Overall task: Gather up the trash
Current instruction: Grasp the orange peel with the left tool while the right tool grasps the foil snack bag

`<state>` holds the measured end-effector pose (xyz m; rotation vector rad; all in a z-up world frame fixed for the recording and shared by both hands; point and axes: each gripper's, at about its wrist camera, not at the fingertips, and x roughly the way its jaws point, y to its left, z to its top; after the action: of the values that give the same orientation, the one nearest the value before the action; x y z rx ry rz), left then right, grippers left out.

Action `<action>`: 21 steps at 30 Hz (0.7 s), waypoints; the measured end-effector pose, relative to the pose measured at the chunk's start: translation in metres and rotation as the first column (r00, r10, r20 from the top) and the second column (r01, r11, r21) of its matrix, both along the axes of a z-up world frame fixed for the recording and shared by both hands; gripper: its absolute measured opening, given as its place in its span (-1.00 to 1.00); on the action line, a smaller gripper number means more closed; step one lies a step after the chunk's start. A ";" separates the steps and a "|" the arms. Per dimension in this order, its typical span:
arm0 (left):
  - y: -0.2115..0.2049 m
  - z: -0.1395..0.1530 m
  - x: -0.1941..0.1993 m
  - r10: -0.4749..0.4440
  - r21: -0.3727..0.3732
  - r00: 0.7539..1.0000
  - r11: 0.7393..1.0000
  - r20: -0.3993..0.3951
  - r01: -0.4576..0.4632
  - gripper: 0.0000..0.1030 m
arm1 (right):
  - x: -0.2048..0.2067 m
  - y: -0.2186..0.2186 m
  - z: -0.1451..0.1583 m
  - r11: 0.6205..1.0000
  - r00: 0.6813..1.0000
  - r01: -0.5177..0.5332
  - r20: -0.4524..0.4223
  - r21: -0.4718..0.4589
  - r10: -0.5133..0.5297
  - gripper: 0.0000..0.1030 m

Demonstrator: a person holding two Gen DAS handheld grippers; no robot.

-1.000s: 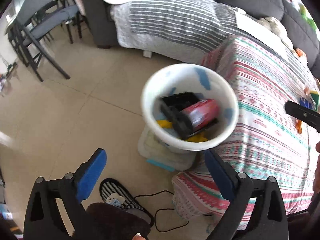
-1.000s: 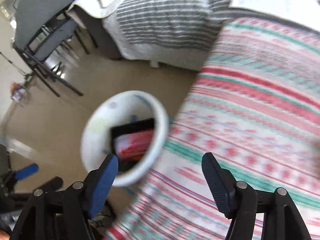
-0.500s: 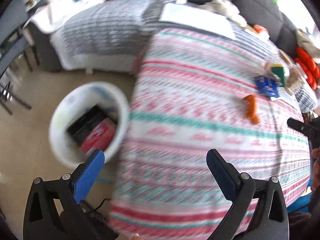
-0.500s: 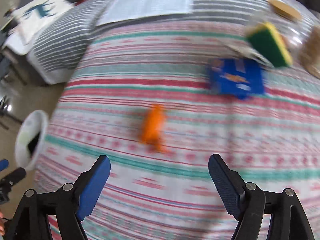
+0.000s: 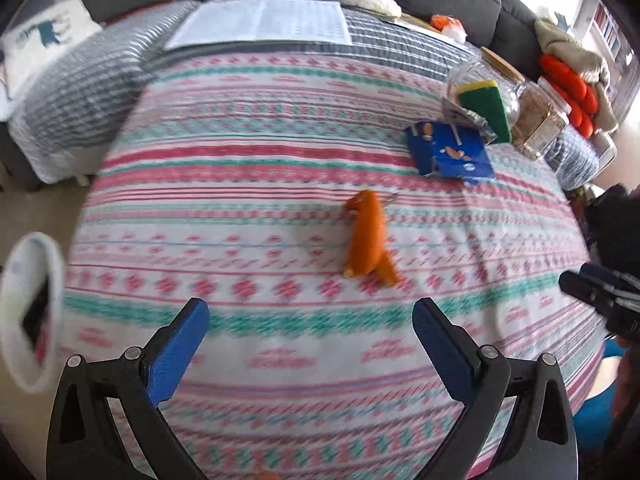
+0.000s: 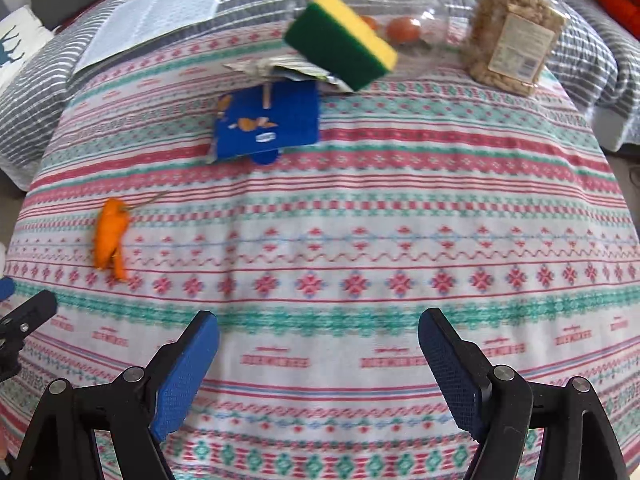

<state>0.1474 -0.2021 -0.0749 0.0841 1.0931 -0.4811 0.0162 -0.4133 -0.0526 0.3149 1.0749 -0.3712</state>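
Left wrist: left gripper (image 5: 310, 312) tilted down | fingers spread | above tablecloth (image 5: 280, 184)

Your left gripper (image 5: 310, 328) hangs over the patterned tablecloth (image 5: 280, 184), tilted down, jaws wide and empty. Your right gripper (image 6: 318, 344) hangs beside it over the same cloth, jaws wide, empty too.

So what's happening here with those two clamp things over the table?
A person is clearing trash off a patterned tablecloth with a handheld gripper in each hand. At this moment the left gripper and the right gripper both hover open and empty. An orange peel and a blue wrapper lie uncollected on the cloth. The white bin, already holding some trash, sits off the table's left edge.
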 end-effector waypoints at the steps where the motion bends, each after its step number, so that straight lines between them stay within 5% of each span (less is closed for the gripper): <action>1: -0.004 -0.002 0.002 0.000 -0.014 1.000 1.000 -0.003 0.000 0.91 | 0.000 -0.004 0.000 1.000 1.000 0.003 -0.001 -0.001 -0.003 0.66; 5: -0.022 -0.015 0.011 -0.040 -0.082 0.998 0.996 -0.043 0.036 0.33 | 0.004 -0.018 -0.003 0.999 0.999 0.033 -0.008 -0.010 -0.033 0.66; 12: -0.041 -0.029 0.022 -0.071 -0.080 0.997 0.995 -0.043 0.067 -0.62 | 0.022 -0.035 -0.007 0.994 0.995 0.095 0.006 0.057 -0.095 0.66; 21: -0.015 -0.007 0.038 -0.044 -0.045 0.998 0.998 -0.035 0.042 -0.80 | 0.070 -0.046 0.011 0.987 0.992 0.116 0.036 0.112 -0.121 0.66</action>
<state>0.1859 -0.2170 -0.0815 0.0606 1.1175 -0.5470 0.0858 -0.4591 -0.0413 0.4841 1.0390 -0.4106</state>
